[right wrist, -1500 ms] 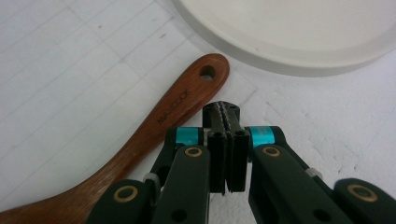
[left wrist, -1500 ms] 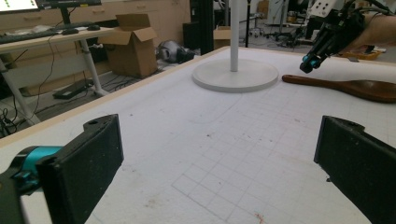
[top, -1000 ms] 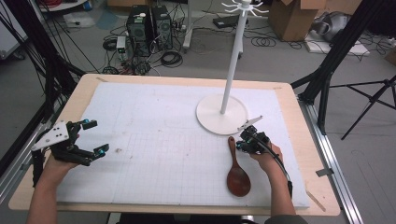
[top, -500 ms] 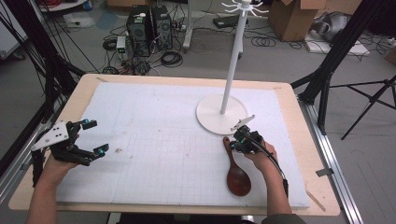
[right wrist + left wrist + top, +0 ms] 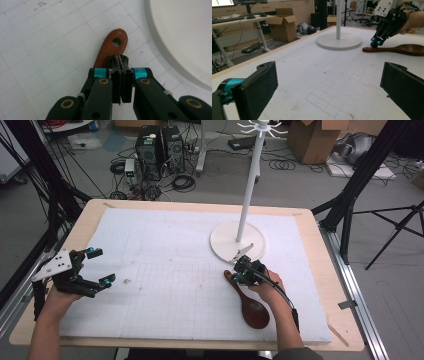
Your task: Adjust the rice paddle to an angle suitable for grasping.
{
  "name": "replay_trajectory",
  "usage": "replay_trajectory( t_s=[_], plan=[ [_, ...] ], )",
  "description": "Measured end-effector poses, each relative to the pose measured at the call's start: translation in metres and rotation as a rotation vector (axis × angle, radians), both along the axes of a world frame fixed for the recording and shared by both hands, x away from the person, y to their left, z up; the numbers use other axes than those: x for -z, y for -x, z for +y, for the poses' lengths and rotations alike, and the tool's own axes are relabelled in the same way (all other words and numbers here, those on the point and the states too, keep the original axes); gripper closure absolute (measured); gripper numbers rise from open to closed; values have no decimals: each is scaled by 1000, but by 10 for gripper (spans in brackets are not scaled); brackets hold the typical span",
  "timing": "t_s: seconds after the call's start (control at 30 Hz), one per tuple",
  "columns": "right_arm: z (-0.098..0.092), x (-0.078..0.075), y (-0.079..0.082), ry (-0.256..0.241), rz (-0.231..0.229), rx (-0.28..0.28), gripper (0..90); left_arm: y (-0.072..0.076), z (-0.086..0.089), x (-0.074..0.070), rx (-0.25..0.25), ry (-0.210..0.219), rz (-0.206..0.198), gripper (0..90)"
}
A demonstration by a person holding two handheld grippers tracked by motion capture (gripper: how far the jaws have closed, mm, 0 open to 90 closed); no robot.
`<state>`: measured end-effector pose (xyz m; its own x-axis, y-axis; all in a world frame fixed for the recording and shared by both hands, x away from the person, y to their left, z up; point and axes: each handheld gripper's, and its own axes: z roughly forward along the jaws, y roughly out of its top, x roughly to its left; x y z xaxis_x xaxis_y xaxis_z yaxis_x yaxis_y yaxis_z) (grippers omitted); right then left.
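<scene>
A brown wooden spoon lies flat on the white gridded mat, its handle pointing toward the white stand. My right gripper is shut, jaws pressed flat together, with the tips resting on top of the spoon's handle just behind its hanging hole. From the left gripper view the right gripper touches the handle end of the spoon from above. My left gripper hovers open near the mat's left edge, nothing between its jaws.
A white hanger stand with a round base and tall pole stands just beyond the right gripper; its rim is close to the jaws. The white foam mat covers the wooden table.
My right gripper has moved left along the stand's base, and the spoon's handle has swung left with it. The left gripper has stayed put.
</scene>
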<state>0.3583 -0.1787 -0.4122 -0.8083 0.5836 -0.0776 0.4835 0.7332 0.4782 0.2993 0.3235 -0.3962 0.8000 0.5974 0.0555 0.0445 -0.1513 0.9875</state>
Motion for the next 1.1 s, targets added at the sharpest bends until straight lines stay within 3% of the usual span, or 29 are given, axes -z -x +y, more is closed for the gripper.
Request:
replay_trajectory(
  t_s=[0.23,0.53,0.6,0.63,0.7,0.8,0.83,0.9,1.1],
  plan=[
    [8,2,3,16,15,-33,900,0,0,0,1,-1,-1,18],
    [4,-4,7,-30,15,-45,898,0,-1,0,6,-5,1,18],
    [0,-10,8,-58,-6,-34,836,0,-1,0,4,-3,1,18],
    [-5,-15,10,-102,-17,-27,760,0,-1,0,6,-2,1,18],
    [-8,-17,10,-123,-21,-29,732,0,-1,0,6,-2,1,18],
    [-14,-25,13,-188,-50,-23,612,0,-2,0,8,-2,2,18],
    [-18,-29,15,-223,-74,-26,523,0,-2,0,8,-3,2,18],
    [-19,-30,16,-233,-82,-24,498,0,-2,0,11,-4,3,18],
    [-34,-40,23,-297,-132,3,314,0,-2,0,18,-7,6,18]
  ],
)
